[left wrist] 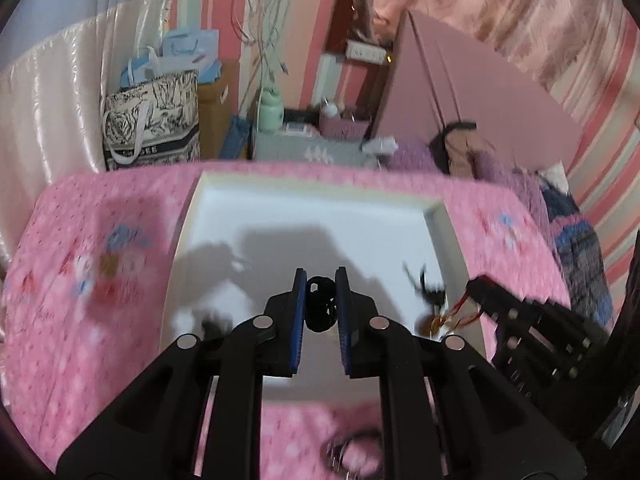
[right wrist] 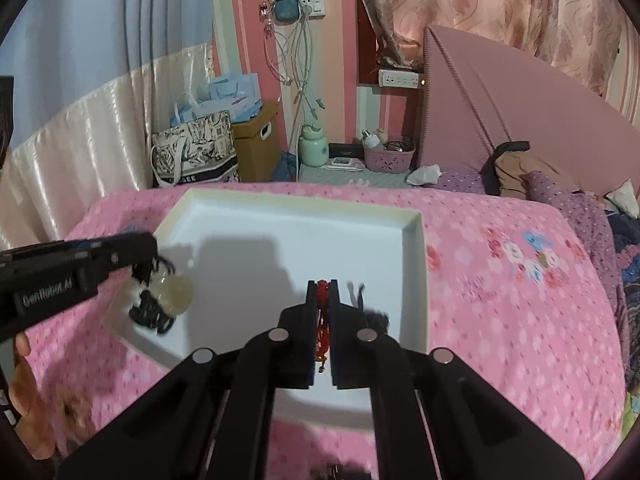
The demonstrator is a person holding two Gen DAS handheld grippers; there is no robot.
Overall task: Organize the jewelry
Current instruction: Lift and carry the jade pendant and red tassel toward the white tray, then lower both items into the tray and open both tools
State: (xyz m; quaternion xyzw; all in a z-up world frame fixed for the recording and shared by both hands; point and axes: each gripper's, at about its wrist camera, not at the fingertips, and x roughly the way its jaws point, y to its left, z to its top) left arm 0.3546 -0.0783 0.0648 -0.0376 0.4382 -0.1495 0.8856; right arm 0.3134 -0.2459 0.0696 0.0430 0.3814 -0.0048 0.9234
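A white tray (left wrist: 312,200) lies on the pink bedspread; it also shows in the right wrist view (right wrist: 296,208). My left gripper (left wrist: 321,276) is shut on a black braided cord (left wrist: 320,304) and holds it above the tray. In the right wrist view the left gripper (right wrist: 148,268) carries that black cord with a pale round pendant (right wrist: 174,292) hanging over the tray's left edge. My right gripper (right wrist: 323,286) is shut on a red beaded string (right wrist: 322,320) over the tray; it appears in the left wrist view (left wrist: 476,292). A black piece (left wrist: 428,292) lies near the tray's right wall.
The pink bedspread (right wrist: 500,300) surrounds the tray. A blurred ring-like item (left wrist: 352,452) lies on the bedspread near the front edge. A patterned tote bag (right wrist: 196,152), a cardboard box (right wrist: 256,140) and a bedside table with a green bottle (right wrist: 314,146) stand behind the bed.
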